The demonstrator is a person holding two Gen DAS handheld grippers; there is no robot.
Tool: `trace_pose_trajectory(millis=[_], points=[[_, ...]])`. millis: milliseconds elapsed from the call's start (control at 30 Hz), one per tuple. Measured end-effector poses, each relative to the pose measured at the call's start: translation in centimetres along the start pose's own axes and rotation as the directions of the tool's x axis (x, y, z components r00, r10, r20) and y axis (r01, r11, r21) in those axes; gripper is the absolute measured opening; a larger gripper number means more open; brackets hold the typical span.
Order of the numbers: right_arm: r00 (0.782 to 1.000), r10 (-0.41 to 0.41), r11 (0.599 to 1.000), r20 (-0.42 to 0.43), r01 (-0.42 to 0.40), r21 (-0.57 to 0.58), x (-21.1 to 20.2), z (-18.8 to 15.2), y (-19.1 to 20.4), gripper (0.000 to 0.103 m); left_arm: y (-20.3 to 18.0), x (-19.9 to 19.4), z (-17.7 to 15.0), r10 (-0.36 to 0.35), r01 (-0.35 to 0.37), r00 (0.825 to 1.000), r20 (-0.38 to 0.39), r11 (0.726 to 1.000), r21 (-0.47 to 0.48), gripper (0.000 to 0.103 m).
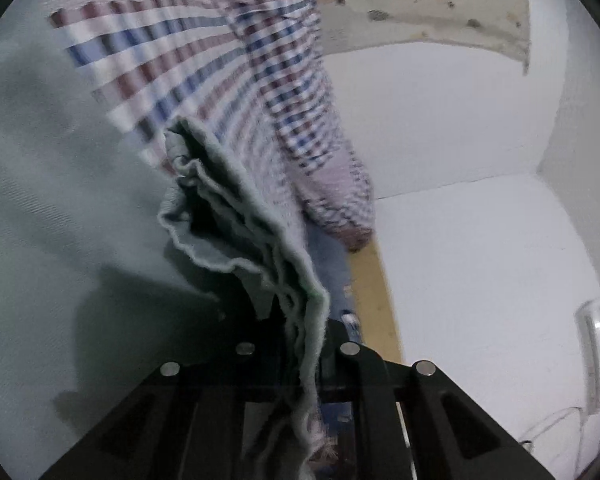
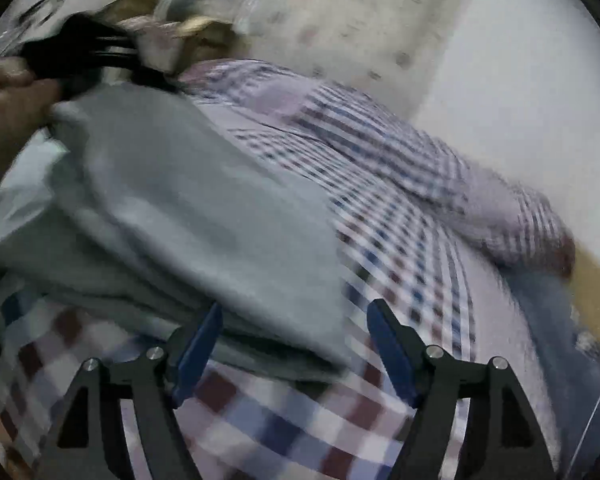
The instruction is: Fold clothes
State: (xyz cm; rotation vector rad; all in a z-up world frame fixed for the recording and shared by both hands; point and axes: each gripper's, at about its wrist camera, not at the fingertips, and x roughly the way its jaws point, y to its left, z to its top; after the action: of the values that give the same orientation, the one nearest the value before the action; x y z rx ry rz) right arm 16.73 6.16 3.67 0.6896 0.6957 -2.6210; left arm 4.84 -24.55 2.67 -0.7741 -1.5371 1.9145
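L wrist view: left gripper [image 1: 306,344] is clamped on a bunched edge of the grey-green cloth [image 1: 236,216]. Several wavy hem layers run down between the black fingers [image 1: 356,364], gap closed to the thickness of the fabric. The cloth fills the left side of this view, lifted and hanging off the claw. Behind it lies the checked sheet [image 1: 172,64], red/blue/white squares, w/ a checked pillow [image 1: 300,120] lying on it. Right of that is a white wall [image 1: 460,140], a corner where two walls meet, and a patchy stained area [image 1: 420,4] near the top. A yellowish strip [image 1: 374,304] runs along the bed edge, w/ a bit of blue fabric [image 1: 328,264] just beside it. A white fixture [image 1: 592,352] sits at far right, too blurred to name.

R wrist view shows what the other can't: the right gripper [image 2: 296,340] w/ blue pads [image 2: 198,348] spread wide, nothing between them. The near edge of the cloth [image 2: 188,208] lies just in front of the left pad; can't tell if it touches. The view is motion-blurred. It also shows the left gripper from outside [image 2: 84,52], dark, at upper left, w/ the person's hand [image 2: 8,100] around it and the far end of the cloth pulled up to it. So the cloth stretches from that claw down over the sheet [image 2: 300,412] toward the right one. The pillow [image 2: 420,168] is at right, apart from the cloth. Clutter beyond the left gripper is too blurred to name.
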Motion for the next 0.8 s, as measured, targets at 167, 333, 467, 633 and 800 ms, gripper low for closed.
trace_pose_trajectory(millis=[167,333,467,633,800], points=[[0.999,0.04,0.994,-0.03,-0.037,0.103,1.5,-1.1,-1.7,0.079,-1.3,0.3,1.3,-0.082,0.083,0.996,0.02,0.996,-0.013,0.009],[0.997,0.074,0.99,-0.033,-0.07,0.126,3.8,0.4,-1.2,0.079,-0.9,-1.0,1.3,-0.132,0.134,0.99,0.04,0.988,-0.071,0.009],[0.997,0.071,0.981,-0.035,-0.063,0.183,5.3,1.7,-1.1,0.078,-1.1,-1.1,1.4,-0.161,0.165,0.986,0.043,0.982,-0.096,0.009],[0.998,0.049,0.967,-0.034,-0.039,0.251,4.9,0.9,-4.6,0.074,-0.3,-1.9,1.6,-0.163,0.173,0.983,0.086,0.979,-0.113,0.009],[0.99,0.063,0.982,-0.129,-0.039,0.183,5.1,-0.8,-4.4,0.074,1.9,-1.8,1.5,-0.014,0.025,0.998,0.062,0.984,-0.178,0.01]])
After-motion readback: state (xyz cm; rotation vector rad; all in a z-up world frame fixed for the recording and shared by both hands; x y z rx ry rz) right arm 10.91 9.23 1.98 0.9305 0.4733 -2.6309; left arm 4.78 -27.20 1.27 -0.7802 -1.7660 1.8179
